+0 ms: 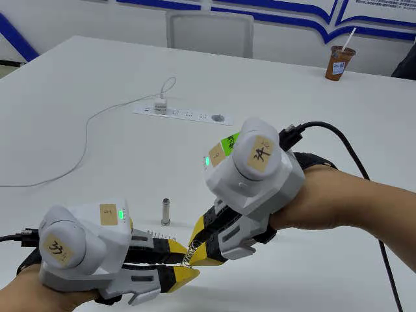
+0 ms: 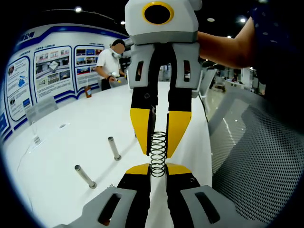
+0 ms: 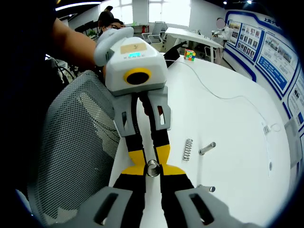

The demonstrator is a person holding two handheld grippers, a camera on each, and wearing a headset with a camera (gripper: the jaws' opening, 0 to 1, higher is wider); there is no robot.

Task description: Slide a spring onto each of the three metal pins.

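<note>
Lying beside a pin (image 3: 207, 148), loose spring (image 3: 188, 149) shows in right gripper view

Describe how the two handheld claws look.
Left claw and right claw match: pale grey rounded housings, black jaws with yellow tips, tan handwritten stickers, green indicator lights. Each trails a black cable.
</note>
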